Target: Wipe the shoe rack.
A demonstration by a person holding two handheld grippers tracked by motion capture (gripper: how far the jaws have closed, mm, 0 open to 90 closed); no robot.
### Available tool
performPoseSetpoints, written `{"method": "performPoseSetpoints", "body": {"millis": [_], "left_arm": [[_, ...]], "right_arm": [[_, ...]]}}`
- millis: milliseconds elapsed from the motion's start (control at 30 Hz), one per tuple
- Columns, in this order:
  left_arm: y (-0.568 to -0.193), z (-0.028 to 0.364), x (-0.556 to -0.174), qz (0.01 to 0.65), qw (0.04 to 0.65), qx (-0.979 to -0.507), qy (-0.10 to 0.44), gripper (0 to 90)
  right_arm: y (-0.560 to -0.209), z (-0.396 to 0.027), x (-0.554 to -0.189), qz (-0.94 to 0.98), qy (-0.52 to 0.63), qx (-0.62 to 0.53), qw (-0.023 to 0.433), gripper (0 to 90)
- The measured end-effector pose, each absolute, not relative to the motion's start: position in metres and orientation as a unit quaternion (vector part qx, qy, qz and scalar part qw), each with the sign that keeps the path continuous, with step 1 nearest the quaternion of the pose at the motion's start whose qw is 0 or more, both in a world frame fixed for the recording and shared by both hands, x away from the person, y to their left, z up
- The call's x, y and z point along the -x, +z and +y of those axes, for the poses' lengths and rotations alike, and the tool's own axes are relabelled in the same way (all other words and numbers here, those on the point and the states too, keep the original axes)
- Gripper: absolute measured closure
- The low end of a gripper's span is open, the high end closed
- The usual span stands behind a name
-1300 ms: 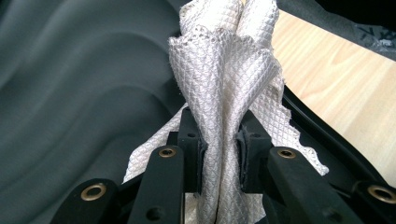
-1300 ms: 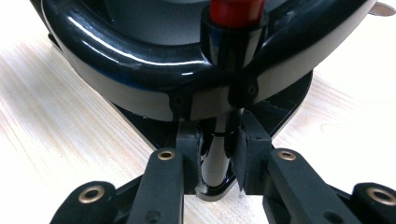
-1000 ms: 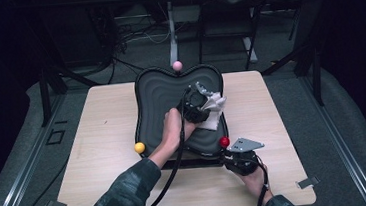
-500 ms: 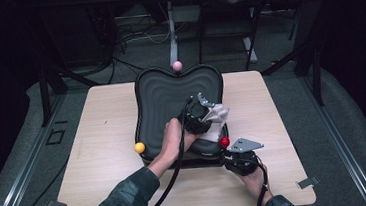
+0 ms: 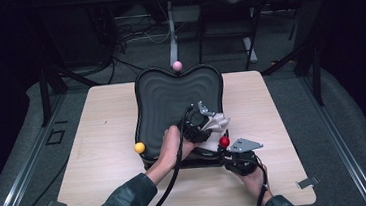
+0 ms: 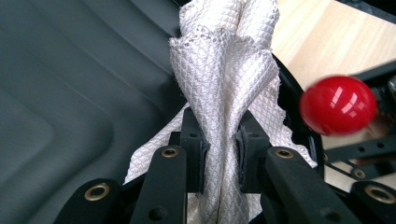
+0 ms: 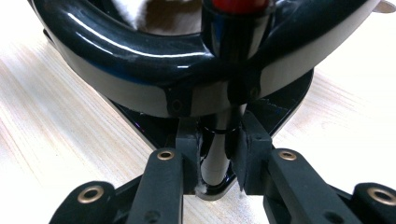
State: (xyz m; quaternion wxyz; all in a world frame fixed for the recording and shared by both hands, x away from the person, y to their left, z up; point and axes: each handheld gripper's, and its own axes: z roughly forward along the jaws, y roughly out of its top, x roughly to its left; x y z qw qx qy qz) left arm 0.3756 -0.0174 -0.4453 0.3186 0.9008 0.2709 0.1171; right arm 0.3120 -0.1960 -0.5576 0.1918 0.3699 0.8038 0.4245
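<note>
A black, wavy, heart-shaped tray (image 5: 171,104) lies on the wooden table. My left gripper (image 5: 209,124) is over its near right part, shut on a bunched white quilted cloth (image 5: 219,122). In the left gripper view the cloth (image 6: 224,84) is pinched between the pads (image 6: 195,140) and rests against the dark tray surface (image 6: 70,93), with a red ball (image 6: 337,105) close on the right. My right gripper (image 5: 229,150) sits at the tray's near right corner below the red ball (image 5: 224,141). In the right gripper view it (image 7: 219,140) is shut on the black post (image 7: 218,161) under the glossy rim (image 7: 116,51).
A yellow ball (image 5: 139,147) sticks out at the tray's near left corner and a pink ball (image 5: 177,65) at its far notch. Bare wooden table (image 5: 97,120) lies on both sides of the tray. Black cables trail from both grippers toward the person.
My left gripper has slid with the cloth across the tray toward its near right edge, closer to the red ball. The right gripper has stayed on the post.
</note>
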Motion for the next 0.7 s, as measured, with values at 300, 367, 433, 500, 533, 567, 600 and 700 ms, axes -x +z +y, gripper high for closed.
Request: {"method": "performPoseSetpoints", "body": {"millis": [300, 367, 433, 500, 533, 567, 600, 700], "left_arm": [[-0.451, -0.02, -0.365, 0.257, 0.315, -0.907, 0.112, 76.6], [-0.452, -0.019, -0.365, 0.255, 0.315, -0.907, 0.109, 76.7], [-0.452, -0.018, -0.364, 0.259, 0.32, -0.905, 0.107, 76.8], [-0.454, -0.016, -0.363, 0.261, 0.324, -0.903, 0.105, 77.0], [-0.455, -0.016, -0.362, 0.26, 0.326, -0.903, 0.105, 77.0], [-0.455, -0.015, -0.361, 0.258, 0.327, -0.903, 0.106, 77.1], [-0.455, -0.015, -0.361, 0.259, 0.328, -0.902, 0.106, 77.2], [-0.456, -0.013, -0.36, 0.259, 0.329, -0.902, 0.106, 77.4]], "right_arm": [[-0.559, -0.195, -0.313, 0.807, 0.42, -0.369, 0.192, 73.9], [-0.559, -0.195, -0.312, 0.805, 0.418, -0.373, 0.194, 74.0], [-0.56, -0.195, -0.312, 0.803, 0.424, -0.372, 0.193, 74.1], [-0.56, -0.195, -0.311, 0.805, 0.419, -0.37, 0.199, 74.1], [-0.56, -0.196, -0.311, 0.805, 0.42, -0.368, 0.198, 74.1], [-0.56, -0.196, -0.311, 0.805, 0.422, -0.368, 0.198, 74.1], [-0.56, -0.196, -0.311, 0.804, 0.423, -0.369, 0.198, 74.1], [-0.56, -0.196, -0.311, 0.804, 0.422, -0.37, 0.197, 74.2]]}}
